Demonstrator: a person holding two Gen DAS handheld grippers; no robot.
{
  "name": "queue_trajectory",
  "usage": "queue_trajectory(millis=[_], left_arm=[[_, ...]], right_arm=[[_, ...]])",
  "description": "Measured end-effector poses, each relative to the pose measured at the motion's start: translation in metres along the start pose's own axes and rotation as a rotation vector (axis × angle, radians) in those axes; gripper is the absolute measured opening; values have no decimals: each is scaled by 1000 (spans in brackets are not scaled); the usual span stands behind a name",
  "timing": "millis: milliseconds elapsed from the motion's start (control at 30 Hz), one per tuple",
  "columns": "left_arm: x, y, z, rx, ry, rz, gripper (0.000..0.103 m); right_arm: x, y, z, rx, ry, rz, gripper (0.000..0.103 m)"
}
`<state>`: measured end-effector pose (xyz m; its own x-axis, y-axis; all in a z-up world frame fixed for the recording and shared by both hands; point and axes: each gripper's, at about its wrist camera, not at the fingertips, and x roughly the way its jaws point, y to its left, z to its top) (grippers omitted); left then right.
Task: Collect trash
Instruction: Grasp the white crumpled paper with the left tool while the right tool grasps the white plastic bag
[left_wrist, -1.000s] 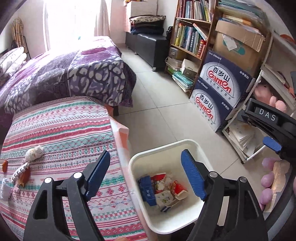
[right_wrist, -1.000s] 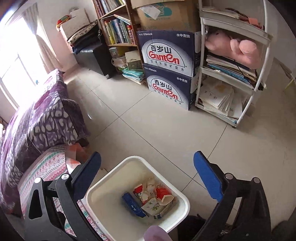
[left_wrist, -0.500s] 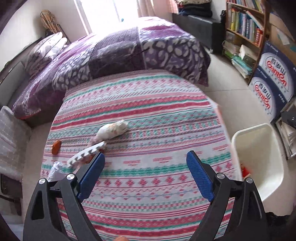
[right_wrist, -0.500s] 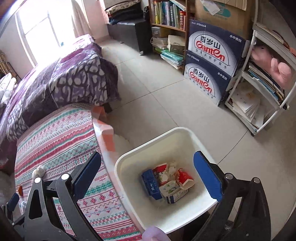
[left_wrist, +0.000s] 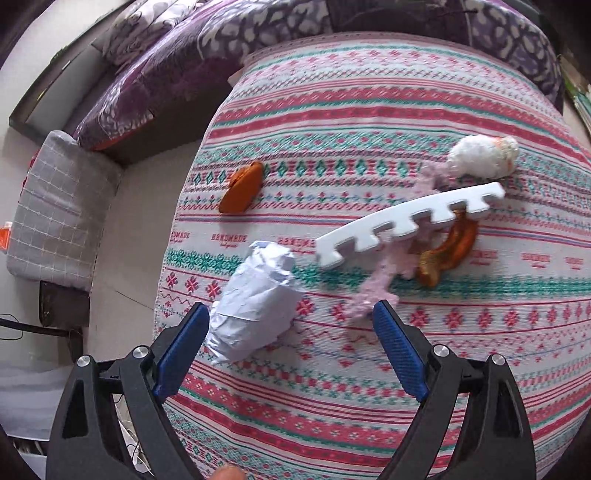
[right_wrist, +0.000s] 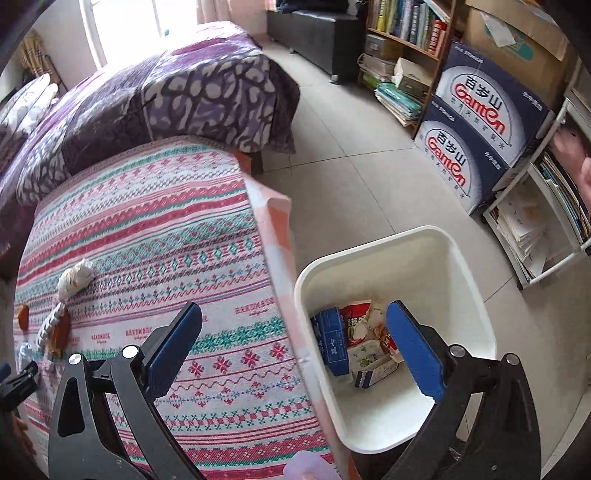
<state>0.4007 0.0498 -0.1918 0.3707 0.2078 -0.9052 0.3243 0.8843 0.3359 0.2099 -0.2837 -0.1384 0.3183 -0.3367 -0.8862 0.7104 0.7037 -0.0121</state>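
Observation:
In the left wrist view my left gripper (left_wrist: 290, 347) is open just above the patterned tablecloth (left_wrist: 369, 110), its left pad beside a crumpled white paper (left_wrist: 255, 306). Beyond lie a white toothed foam strip (left_wrist: 406, 221), a pink fluffy strand (left_wrist: 376, 284), an orange peel (left_wrist: 448, 251), another orange peel (left_wrist: 242, 188) and a white paper wad (left_wrist: 480, 157). In the right wrist view my right gripper (right_wrist: 295, 347) is open and empty over the table edge and the white bin (right_wrist: 476, 295), which holds cartons and wrappers (right_wrist: 354, 339).
A purple patterned bed (right_wrist: 147, 96) lies behind the table. Two Ganten boxes (right_wrist: 480, 129), a bookshelf (right_wrist: 406, 33) and a white rack of papers (right_wrist: 539, 229) line the far side of the tiled floor. A grey cushion (left_wrist: 55, 206) sits left of the table.
My left gripper has swung from over the bin to the left end of the table, down close to the crumpled paper. My right gripper has turned left toward the table edge.

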Motion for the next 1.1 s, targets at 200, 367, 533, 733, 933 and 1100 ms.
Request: queue_trajectory(millis=[200, 367, 533, 733, 933, 1100], left_arm=[[30, 32, -6, -25, 48, -60, 87], [38, 48, -10, -69, 82, -158, 69], [31, 57, -12, -119, 78, -228, 50], [-11, 64, -4, -183, -13, -252, 49], [-51, 78, 2, -210, -120, -266, 50], [-51, 86, 6, -242, -137, -279, 50]], right_arm=[[24, 54, -19, -56, 118, 118, 96], [46, 104, -34, 57, 239, 277, 96], [59, 153, -31, 186, 297, 376, 96], [80, 185, -18, 407, 339, 383, 95], [93, 220, 4, 455, 292, 333, 95], [106, 239, 12, 431, 296, 253, 97]])
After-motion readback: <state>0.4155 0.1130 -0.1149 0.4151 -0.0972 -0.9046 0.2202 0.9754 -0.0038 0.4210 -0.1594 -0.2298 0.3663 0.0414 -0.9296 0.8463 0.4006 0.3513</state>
